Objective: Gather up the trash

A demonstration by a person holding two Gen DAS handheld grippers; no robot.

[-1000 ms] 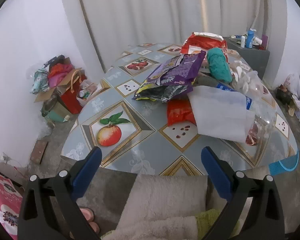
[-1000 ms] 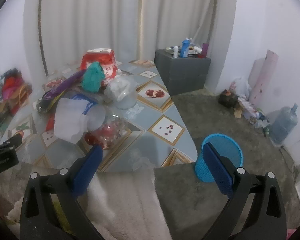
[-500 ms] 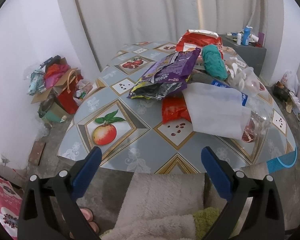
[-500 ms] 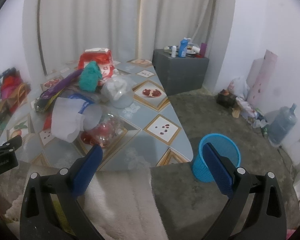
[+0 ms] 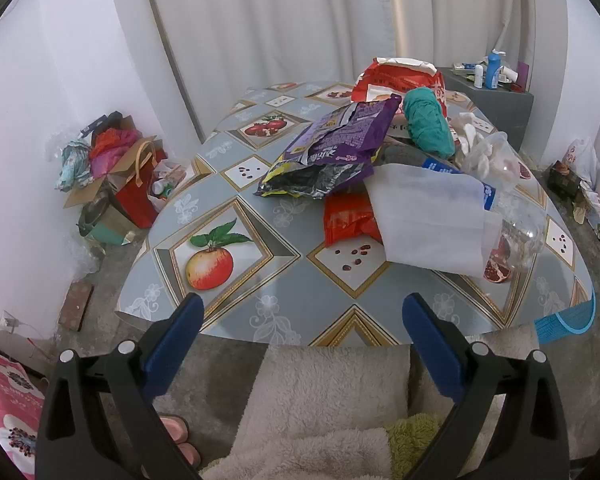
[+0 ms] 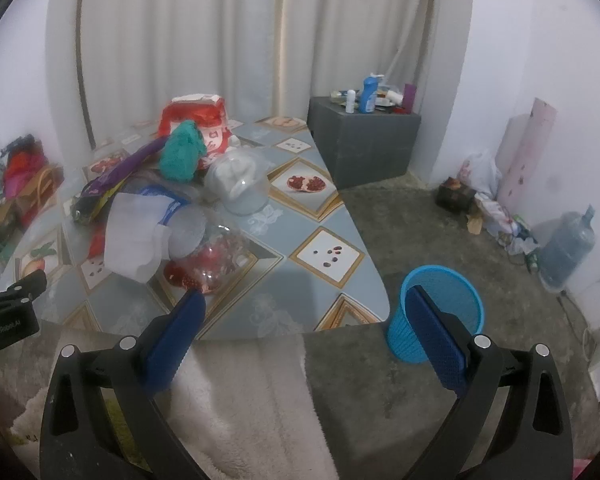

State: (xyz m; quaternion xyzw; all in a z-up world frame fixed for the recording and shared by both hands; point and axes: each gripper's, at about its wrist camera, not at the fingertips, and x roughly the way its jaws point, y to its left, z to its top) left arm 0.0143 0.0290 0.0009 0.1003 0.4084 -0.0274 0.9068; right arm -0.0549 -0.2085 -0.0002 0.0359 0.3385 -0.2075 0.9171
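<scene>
Now the left gripper [image 5: 300, 312] hovers at the near edge of the desk [image 5: 260, 280], fingers [image 5: 172, 340] spread wide and holding nothing. Trash is heaped on the desk toward one o'clock from it: a purple snack bag [image 5: 336, 148] on top, an orange wrapper [image 5: 350, 218] beneath, a white plastic bag [image 5: 428, 220] just right of that, and a teal bundle [image 5: 426, 122] behind. The right gripper [image 6: 302, 312] likewise hangs with its fingers [image 6: 176, 336] apart and empty. A blue mesh bin [image 6: 440, 312] stands on the floor at its three o'clock, beside the desk's corner.
</scene>
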